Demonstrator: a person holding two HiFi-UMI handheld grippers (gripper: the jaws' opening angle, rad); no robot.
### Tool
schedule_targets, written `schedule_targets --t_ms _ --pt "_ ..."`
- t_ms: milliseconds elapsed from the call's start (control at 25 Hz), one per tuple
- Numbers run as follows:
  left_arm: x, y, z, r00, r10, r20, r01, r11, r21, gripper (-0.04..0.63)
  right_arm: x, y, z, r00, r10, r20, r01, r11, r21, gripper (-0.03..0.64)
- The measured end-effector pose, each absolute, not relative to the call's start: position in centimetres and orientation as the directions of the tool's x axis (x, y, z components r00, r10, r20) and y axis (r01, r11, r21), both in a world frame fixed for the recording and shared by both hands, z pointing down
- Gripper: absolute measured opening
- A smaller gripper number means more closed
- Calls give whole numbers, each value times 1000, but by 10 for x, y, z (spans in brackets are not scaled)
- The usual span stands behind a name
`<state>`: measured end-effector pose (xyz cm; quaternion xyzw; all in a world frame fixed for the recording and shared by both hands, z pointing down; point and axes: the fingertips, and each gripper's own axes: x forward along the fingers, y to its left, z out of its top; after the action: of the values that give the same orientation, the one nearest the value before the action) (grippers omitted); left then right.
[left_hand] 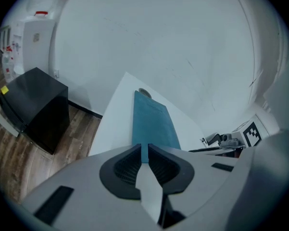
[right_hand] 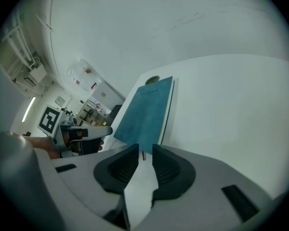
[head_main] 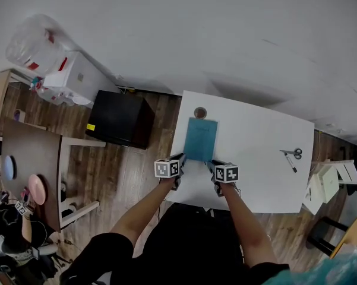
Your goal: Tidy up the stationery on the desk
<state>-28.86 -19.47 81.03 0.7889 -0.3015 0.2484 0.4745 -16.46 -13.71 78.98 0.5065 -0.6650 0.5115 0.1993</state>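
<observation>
1. Gripping the near short edge of the notebook (head_main: 201, 138) (left_hand: 154, 121), your left claw (head_main: 181, 161) (left_hand: 144, 150) is clamped on it. Its pads press the teal cover from both sides.
2. Your right claw (head_main: 212, 164) (right_hand: 144, 150) sits at the same edge, by the near right corner of the notebook (right_hand: 146, 117). Its jaws stand wider apart than the book is thick, so it holds nothing.
3. Placing one claw at each near corner looks meant to keep the book square when you slide or lift it, so it doesn't swing from one corner.
4. The notebook lies on the left half of the white desk (head_main: 255, 135), well apart from the scissors (head_main: 293, 154) and pen (head_main: 290, 162) near the right edge.
5. Its long axis runs straight away from you. The near short end is at the desk's front edge, and the far short end is just beside the round hole (head_main: 200, 112) near the wall. Page edges show along its right side, so the spine is probably on the left.
</observation>
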Motion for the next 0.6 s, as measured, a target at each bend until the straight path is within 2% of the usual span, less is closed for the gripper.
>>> schedule_targets --t_ms 160,320,600 --pt "-275 -171 799 732 -269 626 -680 -354 643 51 -159 -113 776 -414 -484 771 -887 25 -460 97" --pt "-256 -141 794 745 -240 623 -659 -407 632 31 -142 -87 761 -425 -531 733 -875 34 -482 97" --pt "-193 -85 786 741 -206 639 -651 -455 608 14 -51 -31 731 -363 -609 705 -892 9 -452 46"
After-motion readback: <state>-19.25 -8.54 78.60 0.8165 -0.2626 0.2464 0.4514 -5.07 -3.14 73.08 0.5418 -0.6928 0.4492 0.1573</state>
